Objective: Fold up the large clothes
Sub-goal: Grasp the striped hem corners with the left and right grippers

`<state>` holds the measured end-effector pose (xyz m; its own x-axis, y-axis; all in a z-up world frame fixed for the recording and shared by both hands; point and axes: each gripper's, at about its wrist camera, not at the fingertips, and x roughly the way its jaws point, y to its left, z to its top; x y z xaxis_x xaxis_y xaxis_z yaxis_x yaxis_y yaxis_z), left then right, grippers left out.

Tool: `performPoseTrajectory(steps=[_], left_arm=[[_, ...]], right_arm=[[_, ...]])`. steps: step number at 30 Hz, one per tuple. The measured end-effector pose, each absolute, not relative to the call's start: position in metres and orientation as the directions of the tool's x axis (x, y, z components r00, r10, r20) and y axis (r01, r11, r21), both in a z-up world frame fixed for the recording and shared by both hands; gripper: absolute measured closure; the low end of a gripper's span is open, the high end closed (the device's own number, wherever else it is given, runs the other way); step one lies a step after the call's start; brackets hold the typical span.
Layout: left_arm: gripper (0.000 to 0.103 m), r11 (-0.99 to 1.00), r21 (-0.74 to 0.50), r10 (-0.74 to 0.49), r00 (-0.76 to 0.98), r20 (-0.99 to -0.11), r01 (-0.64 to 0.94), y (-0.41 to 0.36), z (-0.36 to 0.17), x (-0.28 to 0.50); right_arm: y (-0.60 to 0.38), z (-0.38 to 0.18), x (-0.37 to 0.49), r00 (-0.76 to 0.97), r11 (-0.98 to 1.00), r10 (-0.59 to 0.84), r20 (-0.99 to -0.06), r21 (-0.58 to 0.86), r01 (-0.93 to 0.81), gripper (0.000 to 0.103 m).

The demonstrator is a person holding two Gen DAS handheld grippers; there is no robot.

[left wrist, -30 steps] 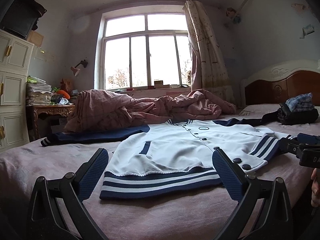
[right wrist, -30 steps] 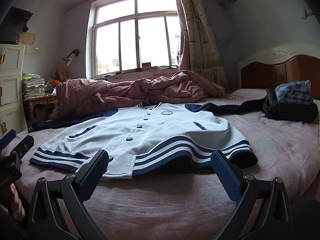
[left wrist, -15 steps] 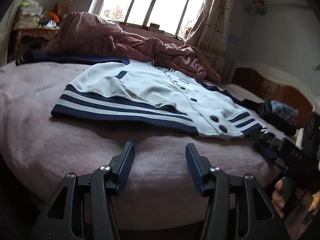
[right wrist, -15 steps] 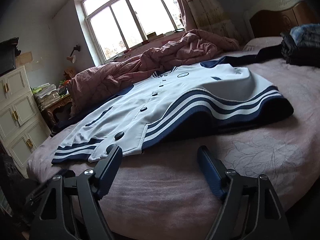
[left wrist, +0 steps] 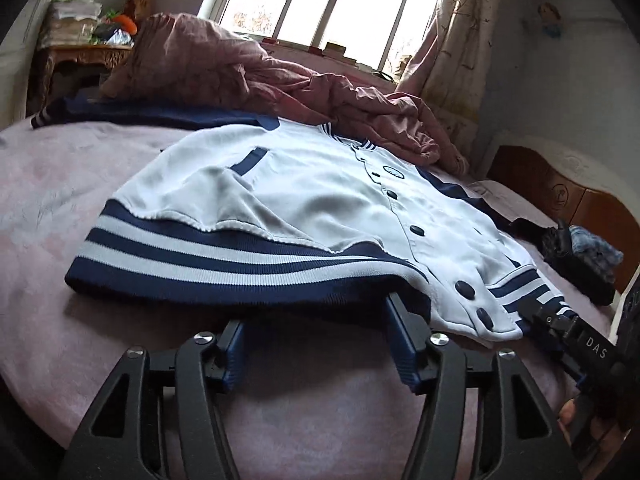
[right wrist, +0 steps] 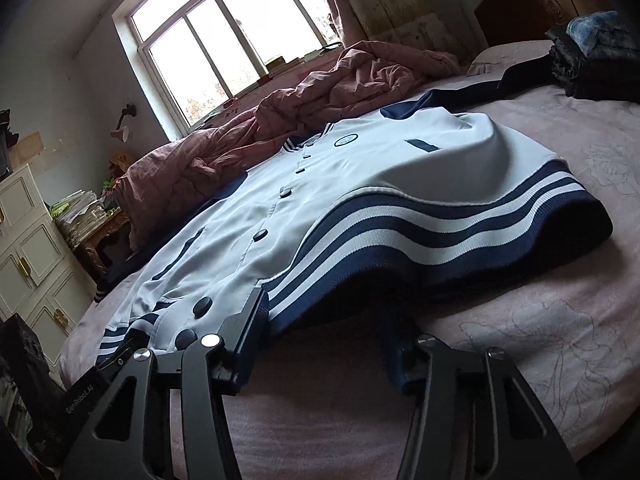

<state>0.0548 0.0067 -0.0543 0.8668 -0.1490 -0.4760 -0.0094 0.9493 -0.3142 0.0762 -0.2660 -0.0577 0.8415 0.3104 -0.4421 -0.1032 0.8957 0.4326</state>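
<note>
The white baseball jacket [left wrist: 304, 208] lies spread flat, front up and buttoned, across the pink bed [left wrist: 72, 184], its navy-and-white striped hem [left wrist: 224, 256] along the bed's near edge and its collar toward the far edge, where a rumpled quilt [left wrist: 248, 76] is heaped.

At the left half of the hem, the left gripper [left wrist: 316, 340] has just been opening a little, after narrowing. Its fingers stand apart: the right one is pushed under the hem, the left one short of the cloth over bare sheet. From here the risk is a thin pinch. If the fingers meet now, they may catch only the rib's lip, or the sheet with it, and the hem would slip free on the lift.

At the hem's right half, near the button placket, the right gripper [right wrist: 324, 328] has just been closing. Its fingers are still apart and straddle the raised hem, one lying on top beside the lowest buttons [right wrist: 202, 306], the other tucked beneath. Nothing is clamped yet. A bite taken off-centre could drag the placket askew, and uneven holds by the two hands would leave the fold crooked.
</note>
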Motion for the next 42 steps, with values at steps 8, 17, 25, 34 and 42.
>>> performPoseTrajectory(steps=[8, 17, 25, 34, 42], left_arm=[[0.016, 0.92, -0.39, -0.197, 0.889, -0.414, 0.022, 0.035, -0.041, 0.054], [0.0, 0.927, -0.373, -0.122, 0.902, -0.414, -0.046, 0.047, -0.055, 0.025], [0.002, 0.96, -0.233, 0.012, 0.852, -0.523, -0.156, 0.06, -0.054, 0.081], [0.095, 0.938, -0.322, -0.035, 0.887, -0.46, -0.13, 0.095, -0.018, 0.074], [0.095, 0.968, -0.232, -0.013, 0.905, -0.425, -0.095, 0.081, 0.021, 0.059]], right_arm=[[-0.28, -0.045, 0.085, 0.845, 0.899, 0.306, -0.439, 0.426, -0.104, 0.061], [-0.305, -0.051, 0.064, 0.881, 0.899, 0.199, -0.428, 0.437, 0.009, 0.034], [-0.341, -0.046, 0.079, 0.867, 0.891, 0.191, -0.461, 0.451, 0.043, 0.027], [-0.371, -0.024, 0.077, 0.896, 0.923, 0.049, -0.442, 0.364, 0.129, 0.097], [-0.372, 0.016, 0.044, 0.936, 0.954, -0.032, -0.351, 0.269, 0.134, 0.097]])
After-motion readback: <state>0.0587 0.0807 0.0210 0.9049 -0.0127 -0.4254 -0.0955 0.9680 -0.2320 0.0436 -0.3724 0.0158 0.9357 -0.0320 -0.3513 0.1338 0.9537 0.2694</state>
